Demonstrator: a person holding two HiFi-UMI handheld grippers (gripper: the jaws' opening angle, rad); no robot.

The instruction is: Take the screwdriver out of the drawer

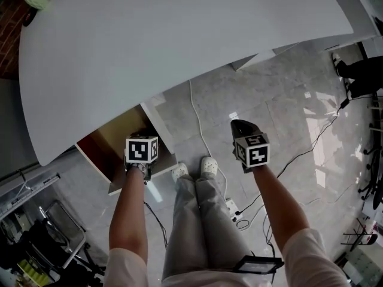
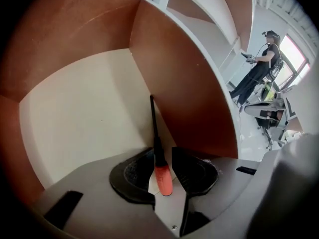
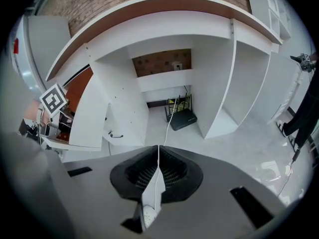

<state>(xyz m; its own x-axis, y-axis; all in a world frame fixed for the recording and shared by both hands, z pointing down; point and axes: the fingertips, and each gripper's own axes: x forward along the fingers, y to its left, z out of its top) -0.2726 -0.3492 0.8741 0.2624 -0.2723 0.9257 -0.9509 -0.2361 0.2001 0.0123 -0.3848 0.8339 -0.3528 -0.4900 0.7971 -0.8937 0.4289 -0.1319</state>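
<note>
The screwdriver (image 2: 163, 179) has an orange handle and a thin black shaft. It lies on the cream floor of the open drawer (image 2: 84, 108), along the drawer's brown right wall. My left gripper (image 2: 163, 151) is open and points steeply down into the drawer; the handle lies between its jaws, with a gap on the right side. In the head view the left gripper (image 1: 142, 139) hangs over the drawer (image 1: 99, 145), which is pulled out from under the white desk (image 1: 179, 34). My right gripper (image 1: 239, 126) is shut and empty, above the floor to the right of the drawer.
The person's legs and white shoes (image 1: 194, 169) stand between the two grippers. A white cable (image 1: 203, 136) runs across the tiled floor to a power strip (image 1: 233, 207). A black router (image 3: 183, 118) sits under the desk. Another person (image 2: 259, 68) stands far off.
</note>
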